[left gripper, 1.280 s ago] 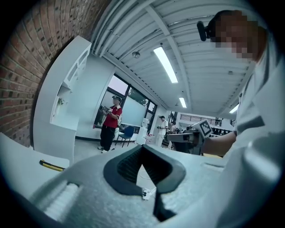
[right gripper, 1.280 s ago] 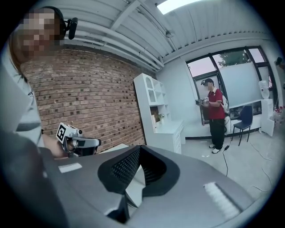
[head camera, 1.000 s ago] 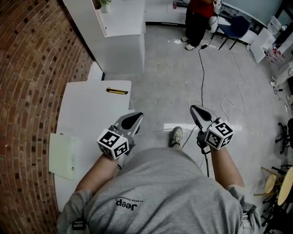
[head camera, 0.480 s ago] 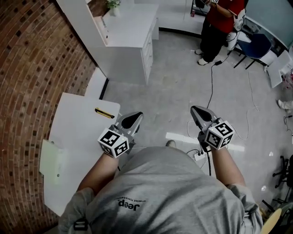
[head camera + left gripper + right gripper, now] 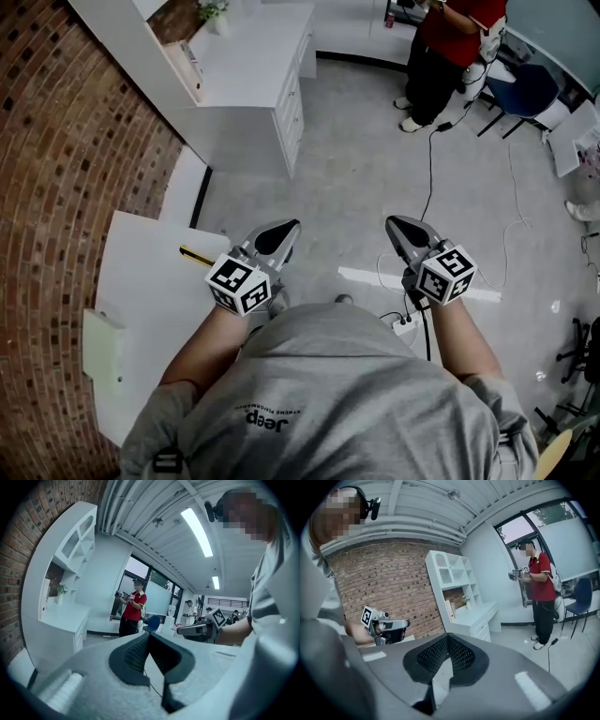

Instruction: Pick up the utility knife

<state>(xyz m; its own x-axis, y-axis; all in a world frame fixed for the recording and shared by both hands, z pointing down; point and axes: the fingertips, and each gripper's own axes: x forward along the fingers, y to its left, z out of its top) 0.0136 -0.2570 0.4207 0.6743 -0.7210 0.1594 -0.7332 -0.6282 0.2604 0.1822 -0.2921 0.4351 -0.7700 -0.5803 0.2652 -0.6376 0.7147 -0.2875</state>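
Observation:
The utility knife (image 5: pixel 195 254), yellow and black, lies on the white table (image 5: pixel 141 281) at the left of the head view. Its near end is hidden behind my left gripper. My left gripper (image 5: pixel 284 230) hovers just right of the knife, over the table's edge, jaws shut and empty; they also meet with nothing between them in the left gripper view (image 5: pixel 149 635). My right gripper (image 5: pixel 398 224) is held over the floor further right, shut with nothing in it, as its own view (image 5: pixel 448 637) also shows. Neither gripper view shows the knife.
A brick wall (image 5: pixel 56 141) runs behind the table. A pale flat box (image 5: pixel 101 342) lies on the table's near end. A white cabinet (image 5: pixel 253 84) stands ahead. A person in a red shirt (image 5: pixel 455 42) stands far off, with a cable (image 5: pixel 430 169) and power strip (image 5: pixel 403 324) on the floor.
The whole view has shifted: the table and knife have slid down and left, the knife now beside and partly behind my left gripper. Both grippers stay shut and level.

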